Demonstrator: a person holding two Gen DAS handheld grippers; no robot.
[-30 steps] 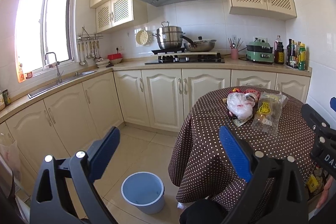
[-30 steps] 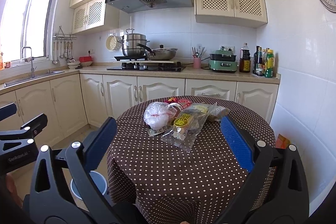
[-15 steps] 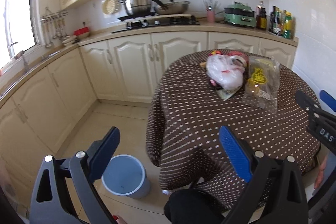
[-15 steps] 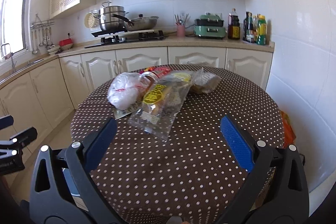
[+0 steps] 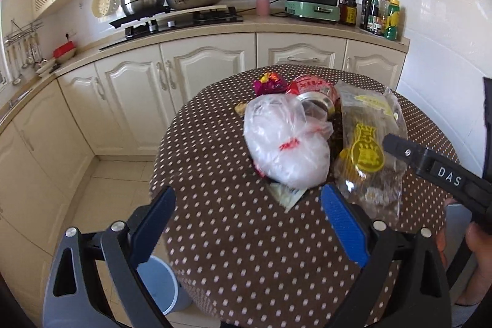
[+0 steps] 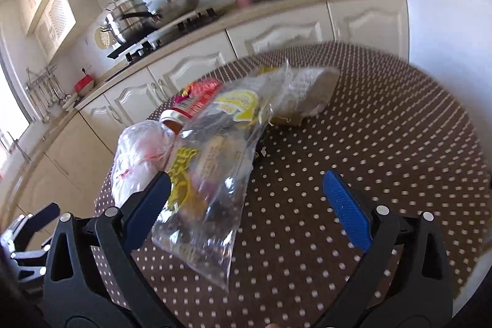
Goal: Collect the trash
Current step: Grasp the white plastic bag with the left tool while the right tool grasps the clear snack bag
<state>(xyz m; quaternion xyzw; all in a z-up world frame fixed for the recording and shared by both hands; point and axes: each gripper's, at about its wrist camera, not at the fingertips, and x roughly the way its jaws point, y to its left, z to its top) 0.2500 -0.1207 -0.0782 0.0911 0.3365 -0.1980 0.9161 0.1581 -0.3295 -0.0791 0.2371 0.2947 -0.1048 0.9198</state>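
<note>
Both grippers, the left gripper (image 5: 247,212) and right gripper (image 6: 246,192), gape wide and empty over a dotted table (image 6: 384,143); the clear snack bag (image 6: 209,174), nearest in the trash heap, wants a low pinch before heading to the bin (image 5: 160,288).

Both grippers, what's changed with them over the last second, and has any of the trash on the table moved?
Both open grippers have come in over the polka-dot table and tipped downward. The left gripper now faces the white plastic bag; the right gripper has closed in on the clear snack bag. Nothing has been grasped. The trash pile and the blue bin have stayed put.
</note>
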